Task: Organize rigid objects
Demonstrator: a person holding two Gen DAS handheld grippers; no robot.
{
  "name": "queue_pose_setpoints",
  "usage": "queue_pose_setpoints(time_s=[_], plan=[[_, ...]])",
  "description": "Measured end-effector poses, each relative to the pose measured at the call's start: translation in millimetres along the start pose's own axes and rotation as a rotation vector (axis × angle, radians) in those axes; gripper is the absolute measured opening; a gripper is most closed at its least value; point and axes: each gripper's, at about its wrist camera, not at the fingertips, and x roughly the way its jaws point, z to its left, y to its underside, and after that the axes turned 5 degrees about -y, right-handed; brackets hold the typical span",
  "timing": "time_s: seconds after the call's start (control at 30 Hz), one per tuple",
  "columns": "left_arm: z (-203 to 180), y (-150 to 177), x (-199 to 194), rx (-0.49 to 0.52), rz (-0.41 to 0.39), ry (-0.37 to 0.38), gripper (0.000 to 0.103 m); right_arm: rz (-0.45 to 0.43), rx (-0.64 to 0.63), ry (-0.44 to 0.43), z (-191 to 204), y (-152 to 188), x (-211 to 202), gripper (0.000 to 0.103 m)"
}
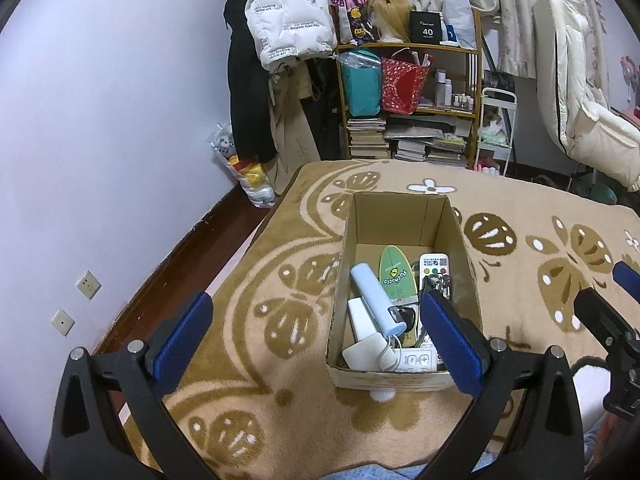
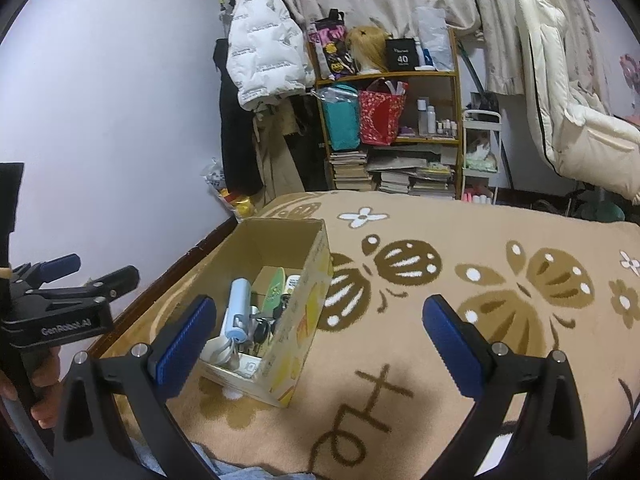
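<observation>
An open cardboard box (image 1: 404, 204) (image 2: 310, 304) sits on the tan patterned blanket (image 1: 280, 264). Inside lie a pale blue cylinder (image 1: 374, 296) (image 2: 239, 308), a green mini skateboard (image 1: 396, 274), a white remote with coloured buttons (image 1: 434, 264), keys (image 1: 438, 282), a white charger (image 1: 366, 346) and a white power strip (image 1: 418, 360). My left gripper (image 1: 316, 336) hovers over the box's near end, jaws wide open and empty. My right gripper (image 2: 320, 340) stands open and empty above the blanket, just right of the box. The left gripper (image 2: 76, 276) shows at the far left of the right wrist view, held by a hand.
A lilac wall with two sockets (image 1: 88, 284) runs along the left. Beyond the blanket stand a bamboo shelf (image 1: 408, 80) with bags and stacked books, hanging coats (image 1: 280, 12), a white cart (image 1: 496, 128) and a cream chair (image 1: 580, 92).
</observation>
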Motion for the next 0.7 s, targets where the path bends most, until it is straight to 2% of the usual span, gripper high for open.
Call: queue_pose_setpoints(time_s=[0.17, 0.37, 0.7], plan=[[-3.5, 0.6, 2.5, 0.014, 0.007, -0.012, 0.102, 0.021, -0.012, 0.036, -0.8, 3.0, 7.6, 0.103], [-6.7, 0.1, 7.4, 0.029, 0.020, -0.008, 0.102, 0.048, -0.032, 0.038, 0.7, 5.2, 15.7, 0.103], [-7.0, 0.2, 10.3, 0.031, 0.019, -0.012, 0.102, 0.044, -0.026, 0.056, -6.2, 5.0, 17.2, 0.103]])
